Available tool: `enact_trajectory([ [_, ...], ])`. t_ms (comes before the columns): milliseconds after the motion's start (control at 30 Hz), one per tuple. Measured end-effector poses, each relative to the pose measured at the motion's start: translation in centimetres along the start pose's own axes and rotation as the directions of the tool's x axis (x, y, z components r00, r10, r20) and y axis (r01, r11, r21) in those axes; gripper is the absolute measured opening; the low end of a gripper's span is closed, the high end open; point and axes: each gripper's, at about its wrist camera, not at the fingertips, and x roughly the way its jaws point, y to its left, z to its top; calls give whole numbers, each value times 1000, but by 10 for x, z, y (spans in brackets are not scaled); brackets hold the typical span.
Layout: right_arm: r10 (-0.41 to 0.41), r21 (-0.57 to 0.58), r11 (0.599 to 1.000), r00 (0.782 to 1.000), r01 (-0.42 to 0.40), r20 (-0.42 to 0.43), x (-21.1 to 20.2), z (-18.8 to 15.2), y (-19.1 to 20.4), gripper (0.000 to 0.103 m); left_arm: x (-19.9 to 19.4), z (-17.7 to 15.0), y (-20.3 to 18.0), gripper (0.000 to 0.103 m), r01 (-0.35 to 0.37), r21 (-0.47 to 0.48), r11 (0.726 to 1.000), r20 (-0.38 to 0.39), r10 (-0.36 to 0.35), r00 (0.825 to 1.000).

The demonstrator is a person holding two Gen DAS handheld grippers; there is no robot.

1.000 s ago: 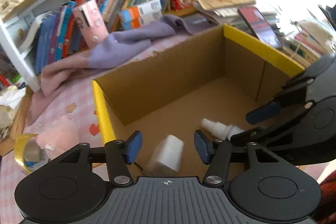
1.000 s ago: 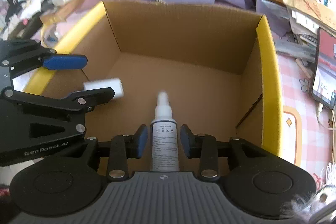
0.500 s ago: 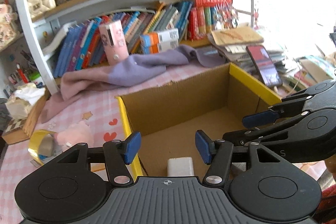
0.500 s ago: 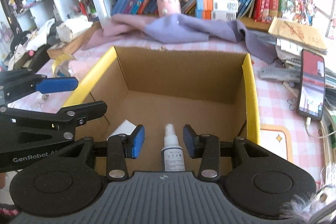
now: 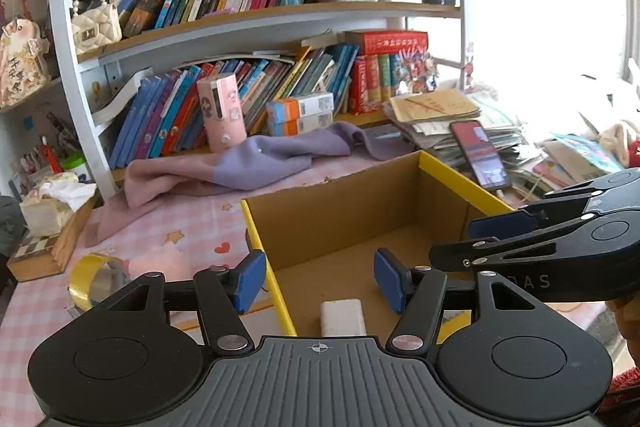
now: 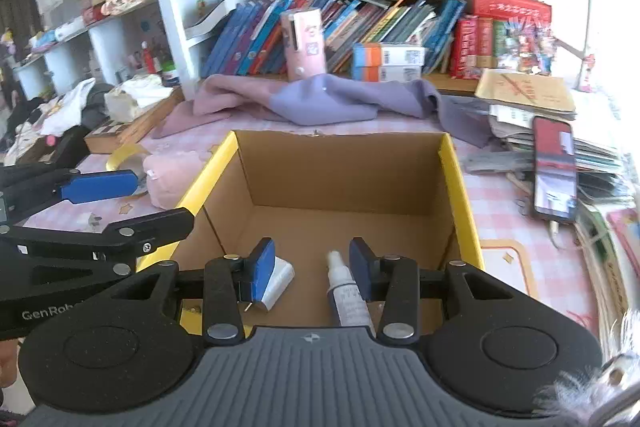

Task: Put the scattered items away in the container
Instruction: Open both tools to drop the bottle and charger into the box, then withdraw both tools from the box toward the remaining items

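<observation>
Hovering side by side above the cardboard box (image 6: pixel 344 179), both grippers are empty, their fingers spread apart and clamped on nothing. Down on the box floor lie a white block (image 5: pixel 343 317) and a spray bottle (image 6: pixel 347 299), the bottle's nozzle pointing toward the far wall of the box, the block near the box's left wall. Neither is being touched.

What remains, as I judge it, sits outside the box on its left: a yellow tape roll (image 5: pixel 94 281) and a pink plush (image 6: pixel 174 171) on the checked tablecloth (image 5: pixel 180 227), the plush just beside the box's yellow left rim and the tape roll a little farther out. The left gripper (image 5: pixel 318 279) is plainly the nearer one; its left finger already hangs outside that rim. The right gripper (image 6: pixel 312 265) hangs over the box interior and would have to cross the whole box. The roll stands tilted, its open ring facing roughly toward the box, so I'd expect a pinch across its band.
</observation>
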Motion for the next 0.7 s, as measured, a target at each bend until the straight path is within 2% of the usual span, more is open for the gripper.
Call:
enact_trajectory([
  [233,-78,35,996,997,78,11,-28,-21,31,40,-29,-22,13,61,74,28,997,16,-75,997],
  [467,-133,36,990,991,133,5,-53,-45,81,40,-68,-51,40,61,106,7,994,16,-106,994],
  [700,-136,29,990,991,136,-19,-69,-74,133,40,-104,-85,65,62,117,-7,993,-17,-117,993],
])
